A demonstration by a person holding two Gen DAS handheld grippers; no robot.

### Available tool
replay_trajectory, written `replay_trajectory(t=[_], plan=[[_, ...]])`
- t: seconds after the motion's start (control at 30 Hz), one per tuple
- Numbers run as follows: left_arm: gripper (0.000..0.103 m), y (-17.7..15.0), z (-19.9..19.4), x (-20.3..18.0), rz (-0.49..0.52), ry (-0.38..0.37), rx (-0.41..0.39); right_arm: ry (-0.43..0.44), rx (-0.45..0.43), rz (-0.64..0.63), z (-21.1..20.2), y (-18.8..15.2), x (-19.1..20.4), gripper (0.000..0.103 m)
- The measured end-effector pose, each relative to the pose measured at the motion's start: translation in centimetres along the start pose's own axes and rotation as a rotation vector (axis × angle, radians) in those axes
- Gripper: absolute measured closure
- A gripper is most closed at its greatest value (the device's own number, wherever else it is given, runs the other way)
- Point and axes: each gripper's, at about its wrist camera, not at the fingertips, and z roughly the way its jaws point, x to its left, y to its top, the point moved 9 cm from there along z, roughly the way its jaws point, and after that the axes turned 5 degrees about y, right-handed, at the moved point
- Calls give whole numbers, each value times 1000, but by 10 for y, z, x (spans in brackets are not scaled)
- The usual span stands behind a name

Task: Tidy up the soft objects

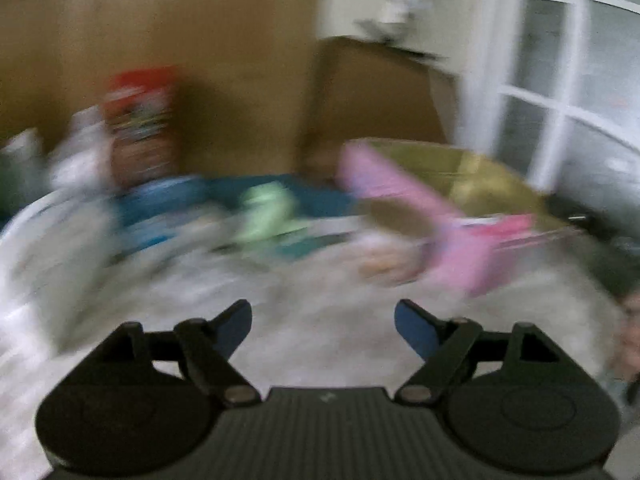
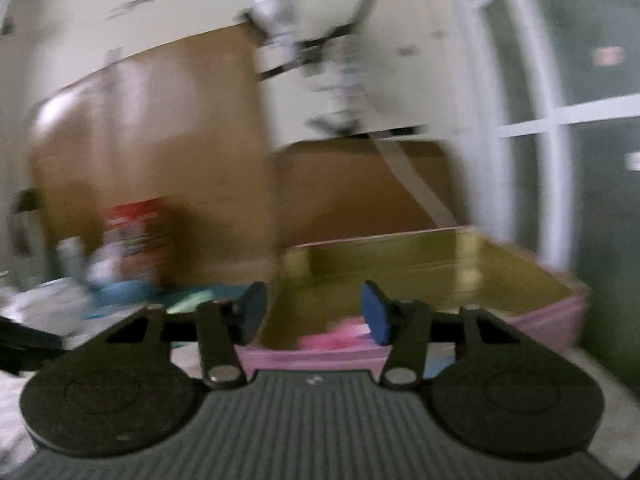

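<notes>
Both views are blurred by motion. A pink box (image 1: 460,248) with a gold inside stands at the right of a pale surface (image 1: 320,288). Left of it lie a light green soft item (image 1: 266,212) and blue cloth (image 1: 168,200). My left gripper (image 1: 322,312) hangs open over the pale surface, short of these things, with nothing between its fingers. My right gripper (image 2: 313,300) is open in front of the pink box (image 2: 312,358), its fingers framing the near wall. Something soft and pink (image 2: 340,336) lies inside the box. The green item (image 2: 188,300) shows to the left.
Tall cardboard boxes (image 1: 220,60) stand behind the surface, with a red printed package (image 1: 140,120) in front of them. A white-framed glass door (image 1: 560,112) is at the right. Part of a person (image 1: 628,340) shows at the right edge. White cloth (image 1: 24,260) lies at the left.
</notes>
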Motion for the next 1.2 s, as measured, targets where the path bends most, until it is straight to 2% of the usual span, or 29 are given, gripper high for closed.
replay_trajectory(t=[0.07, 0.13, 0.2, 0.3, 0.4, 0.43, 0.63, 0.73, 0.77, 0.83, 0.97, 1.1, 1.2], plan=[[22, -11, 0, 41, -49, 104, 14, 98, 38, -8, 4, -3, 32, 54], [22, -18, -2, 73, -94, 165, 11, 192, 87, -16, 14, -9, 67, 57], [22, -22, -2, 94, -124, 207, 3, 258, 131, -24, 30, -15, 100, 59], [22, -27, 2, 105, -131, 218, -18, 314, 192, -52, 64, -19, 145, 58], [22, -33, 8, 105, -141, 190, -13, 298, 272, -61, 111, -27, 169, 58], [21, -31, 6, 105, -147, 172, -32, 285, 305, -71, 132, -32, 176, 58], [19, -31, 0, 108, -180, 120, -72, 167, 437, -161, 208, -53, 192, 58], [19, -31, -1, 108, -185, 103, -84, 96, 514, -141, 236, -63, 184, 95], [19, -31, -2, 107, -185, 100, -89, 91, 531, -134, 240, -64, 183, 98], [19, -31, -4, 107, -185, 96, -98, 93, 536, -123, 242, -63, 182, 98], [19, -31, -6, 108, -196, 90, -107, 120, 406, -115, 215, -38, 191, 98], [19, -31, -9, 113, -236, 72, -120, 245, 300, -63, 148, -12, 201, 98], [18, -31, -7, 122, -302, 36, -109, 351, 241, -96, 89, -10, 212, 98]])
